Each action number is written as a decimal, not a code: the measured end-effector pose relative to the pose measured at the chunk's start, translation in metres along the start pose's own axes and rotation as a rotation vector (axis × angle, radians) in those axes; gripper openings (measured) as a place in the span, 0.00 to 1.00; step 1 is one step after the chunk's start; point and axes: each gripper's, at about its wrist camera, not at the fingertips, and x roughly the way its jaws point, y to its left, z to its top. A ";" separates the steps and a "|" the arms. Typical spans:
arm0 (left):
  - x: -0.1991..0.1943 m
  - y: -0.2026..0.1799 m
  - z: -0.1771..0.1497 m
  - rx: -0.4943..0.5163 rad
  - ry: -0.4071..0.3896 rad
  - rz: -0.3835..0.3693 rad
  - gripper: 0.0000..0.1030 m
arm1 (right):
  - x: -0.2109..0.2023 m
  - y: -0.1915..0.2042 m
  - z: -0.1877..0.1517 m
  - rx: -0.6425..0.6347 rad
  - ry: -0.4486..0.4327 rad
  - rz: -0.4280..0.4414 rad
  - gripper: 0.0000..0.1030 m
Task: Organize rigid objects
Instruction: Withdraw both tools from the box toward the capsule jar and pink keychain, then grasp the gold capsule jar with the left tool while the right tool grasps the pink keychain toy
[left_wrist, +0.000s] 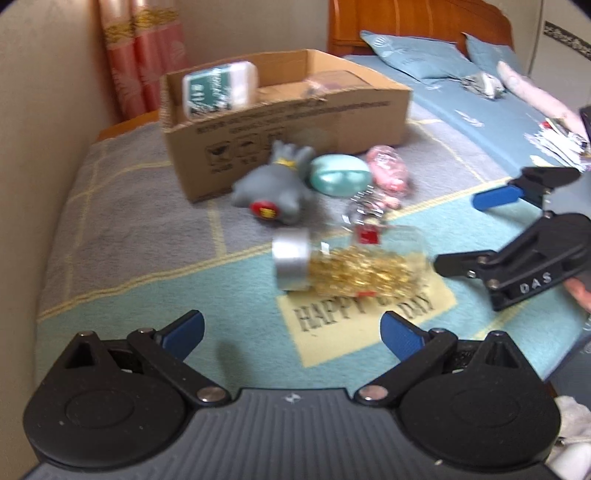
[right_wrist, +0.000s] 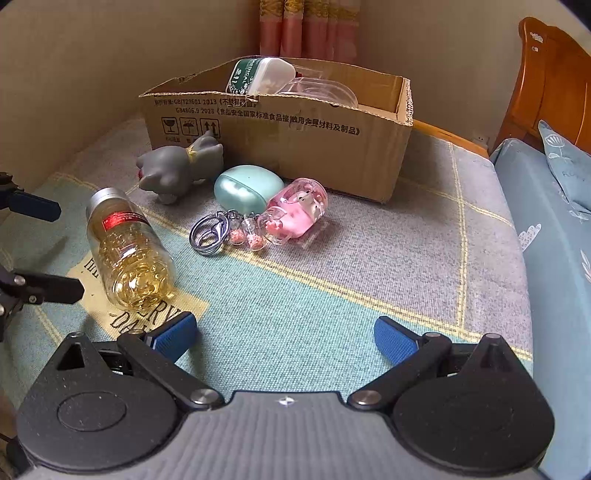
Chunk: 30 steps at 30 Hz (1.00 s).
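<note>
A clear bottle of golden capsules (right_wrist: 127, 254) with a silver cap lies on its side on the blanket; it also shows in the left wrist view (left_wrist: 351, 267). Behind it lie a grey toy animal (right_wrist: 177, 168), a teal oval case (right_wrist: 243, 194), a pink liquid-filled keychain (right_wrist: 299, 212) and its key ring (right_wrist: 208, 232). A cardboard box (right_wrist: 295, 136) stands behind them and holds a green-and-white container (right_wrist: 258, 75) and clear plastic trays. My left gripper (left_wrist: 291, 334) is open and empty, just short of the bottle. My right gripper (right_wrist: 284, 338) is open and empty, to the right of the bottle.
The blanket (right_wrist: 332, 280) covers a bed against a beige wall. Blue pillows (left_wrist: 410, 55) and a wooden headboard (left_wrist: 406, 22) are at the far end. Loose papers and clothes (left_wrist: 554, 140) lie on the blue sheet. Pink curtains (left_wrist: 144, 62) hang in the corner.
</note>
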 end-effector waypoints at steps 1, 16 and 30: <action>0.004 -0.004 0.000 0.008 0.013 -0.011 0.98 | -0.001 -0.001 -0.001 -0.004 0.002 0.004 1.00; 0.025 -0.030 0.005 -0.003 -0.043 -0.010 0.99 | -0.012 -0.014 -0.016 -0.015 -0.028 0.016 1.00; 0.029 -0.030 0.021 -0.033 -0.054 0.033 0.92 | -0.010 -0.016 -0.014 -0.053 -0.031 0.048 1.00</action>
